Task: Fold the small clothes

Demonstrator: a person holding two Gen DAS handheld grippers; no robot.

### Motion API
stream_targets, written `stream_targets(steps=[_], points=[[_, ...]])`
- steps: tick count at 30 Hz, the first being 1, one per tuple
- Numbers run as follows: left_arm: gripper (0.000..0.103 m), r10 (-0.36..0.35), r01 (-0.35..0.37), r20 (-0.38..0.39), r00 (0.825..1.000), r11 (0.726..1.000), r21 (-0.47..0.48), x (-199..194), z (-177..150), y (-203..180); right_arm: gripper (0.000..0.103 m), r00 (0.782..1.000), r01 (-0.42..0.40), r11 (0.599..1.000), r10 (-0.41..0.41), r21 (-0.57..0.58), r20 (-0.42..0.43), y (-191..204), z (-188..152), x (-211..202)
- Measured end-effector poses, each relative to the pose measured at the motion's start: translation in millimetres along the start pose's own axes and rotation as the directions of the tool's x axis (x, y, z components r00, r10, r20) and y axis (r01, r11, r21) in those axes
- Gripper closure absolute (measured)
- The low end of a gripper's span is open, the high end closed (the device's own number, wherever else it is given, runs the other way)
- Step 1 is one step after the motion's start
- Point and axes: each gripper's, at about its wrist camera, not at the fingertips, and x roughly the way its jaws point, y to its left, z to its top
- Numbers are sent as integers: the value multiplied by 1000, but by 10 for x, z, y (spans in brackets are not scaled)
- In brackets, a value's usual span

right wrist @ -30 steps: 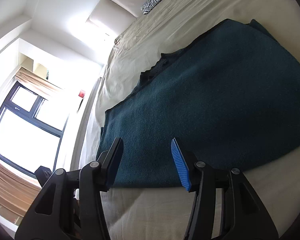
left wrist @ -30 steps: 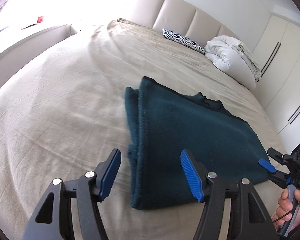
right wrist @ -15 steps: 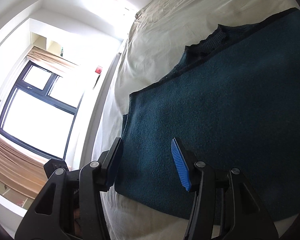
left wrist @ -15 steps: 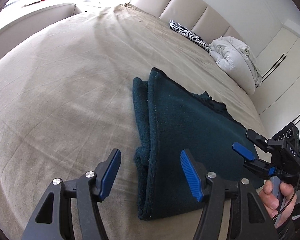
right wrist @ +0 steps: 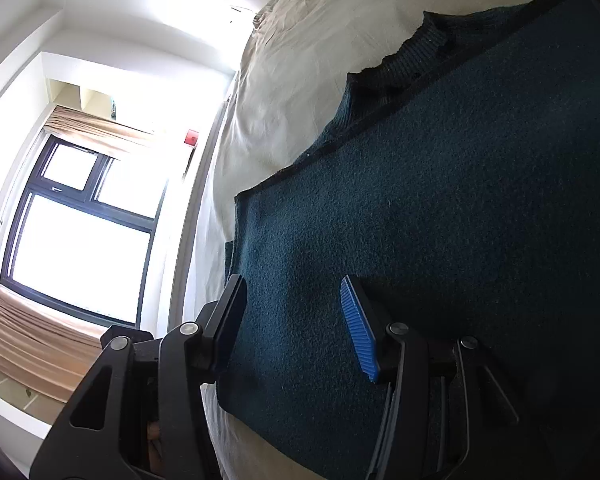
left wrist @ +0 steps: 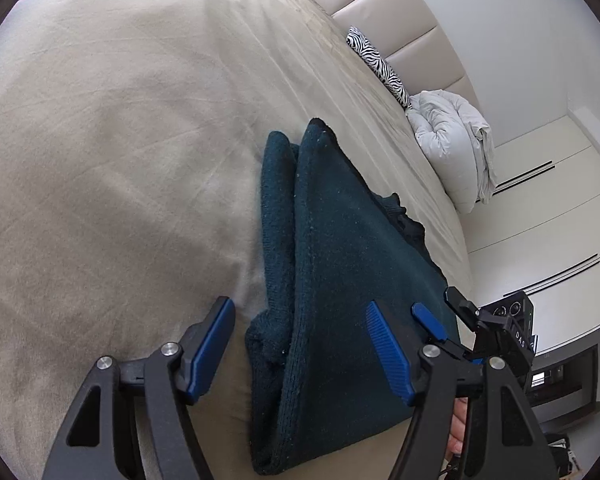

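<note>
Our left claw [left wrist: 300,344] gapes wide and empty over the near folded edge of the teal sweater [left wrist: 340,264]; our right claw [right wrist: 294,320], also wide, hovers at its three o'clock side. The sweater lies on the bed [left wrist: 112,152]: soft, thick, floppy, likely best pinched at corners through all layers.

A zebra-print pillow [left wrist: 376,63] and a rumpled white duvet [left wrist: 454,140] lie at the bed's [left wrist: 100,140] headboard [left wrist: 400,20] edge.
</note>
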Motion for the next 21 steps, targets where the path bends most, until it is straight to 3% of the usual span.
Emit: stream_targets(steps=[6,13,15,17,19,21], points=[[33,-91,85,-104,990,994,-64,112,116,58,53,995,-85,996,85,-5,-58,129,-32,73],[39,-182,159,-166,969,977,-143,150,94,136,53,986,-94,995,92,-13,-137,292,-75,317],[47,-192,165,-157,969,971,-175,129,85,194,53,984,-91,996,90,-1,-156,298,-53,405],[66,-210,175,-152,966,961,-213,129,68,287,53,982,-82,997,81,2,-172,334,-32,452],[76,-211,175,-153,965,960,-219,131,35,347,53,979,-84,997,82,2,-186,360,-15,501],[76,-225,189,-145,964,956,-224,130,28,368,53,978,-79,997,78,0,-196,387,10,552]])
